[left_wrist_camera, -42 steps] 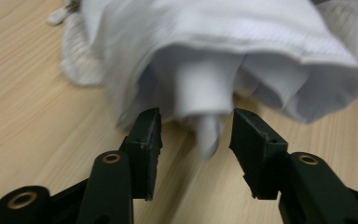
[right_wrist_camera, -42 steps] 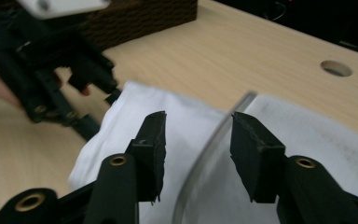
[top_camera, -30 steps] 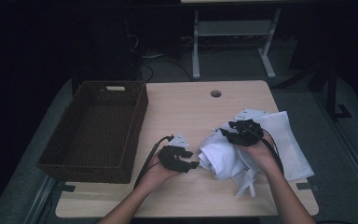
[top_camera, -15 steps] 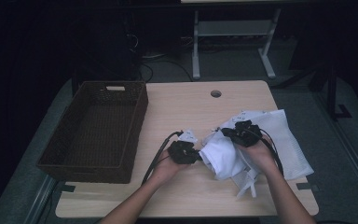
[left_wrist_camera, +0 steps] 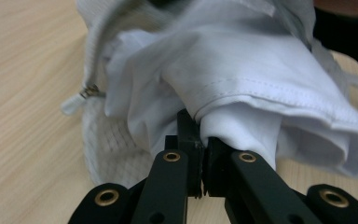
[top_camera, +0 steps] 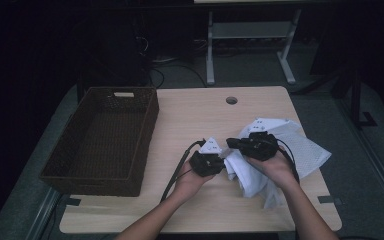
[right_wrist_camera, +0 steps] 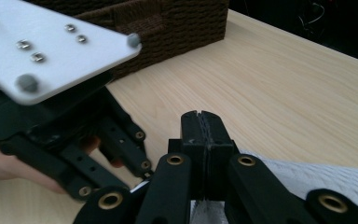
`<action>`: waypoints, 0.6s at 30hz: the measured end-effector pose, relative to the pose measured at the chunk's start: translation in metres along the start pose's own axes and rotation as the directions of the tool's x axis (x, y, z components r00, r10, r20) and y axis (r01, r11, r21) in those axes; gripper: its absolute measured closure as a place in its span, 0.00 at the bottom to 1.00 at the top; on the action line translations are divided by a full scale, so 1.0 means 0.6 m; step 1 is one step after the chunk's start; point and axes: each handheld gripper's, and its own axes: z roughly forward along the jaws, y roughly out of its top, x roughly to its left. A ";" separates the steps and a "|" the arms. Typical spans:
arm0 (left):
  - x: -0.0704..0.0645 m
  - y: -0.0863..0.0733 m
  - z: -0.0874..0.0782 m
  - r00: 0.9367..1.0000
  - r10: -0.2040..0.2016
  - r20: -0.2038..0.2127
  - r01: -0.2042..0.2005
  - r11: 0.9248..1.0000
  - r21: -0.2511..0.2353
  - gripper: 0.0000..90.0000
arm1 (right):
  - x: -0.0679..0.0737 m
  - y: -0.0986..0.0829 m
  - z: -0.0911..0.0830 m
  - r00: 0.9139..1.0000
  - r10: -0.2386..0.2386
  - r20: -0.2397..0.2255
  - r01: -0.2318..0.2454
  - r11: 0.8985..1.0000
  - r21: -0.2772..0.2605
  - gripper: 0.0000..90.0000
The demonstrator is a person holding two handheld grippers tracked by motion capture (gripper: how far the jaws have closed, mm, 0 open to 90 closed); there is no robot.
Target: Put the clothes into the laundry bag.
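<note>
A crumpled white garment (top_camera: 260, 170) lies bunched at the lower right of the wooden table (top_camera: 200, 115) in the high view, partly on top of a white mesh laundry bag (top_camera: 305, 150) that spreads toward the table's right edge. In the left gripper view the garment's folded hem fills the upper frame, with the mesh bag's zipper pull (left_wrist_camera: 91, 89) at the left.

The left gripper (left_wrist_camera: 200, 140) has its jaws pressed together on a fold of the garment at lower centre of that view. The right gripper (right_wrist_camera: 200, 126) shows its jaws closed flat against each other; a sliver of white cloth sits at their base, though whether it is pinched cannot be told. In the high view both grippers meet at the garment's left edge.

A dark brown wicker basket (top_camera: 100, 140) stands at the table's left, well apart from the cloth.
</note>
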 end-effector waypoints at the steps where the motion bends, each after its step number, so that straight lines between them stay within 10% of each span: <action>1: 0.000 0.001 0.002 1.000 -0.007 -0.001 0.007 1.000 -0.008 0.97 | 0.001 -0.002 -0.004 1.000 0.013 -0.015 -0.014 1.000 -0.011 0.99; 8: 0.005 -0.007 0.016 0.999 -0.052 0.006 0.052 0.999 0.006 0.93 | 0.006 -0.015 -0.027 0.999 0.026 -0.025 -0.026 0.999 -0.026 0.99; 18: 0.017 -0.017 -0.029 0.998 -0.038 0.045 0.035 0.997 0.065 0.52 | 0.004 -0.024 -0.038 1.000 0.015 -0.018 -0.015 1.000 -0.020 0.99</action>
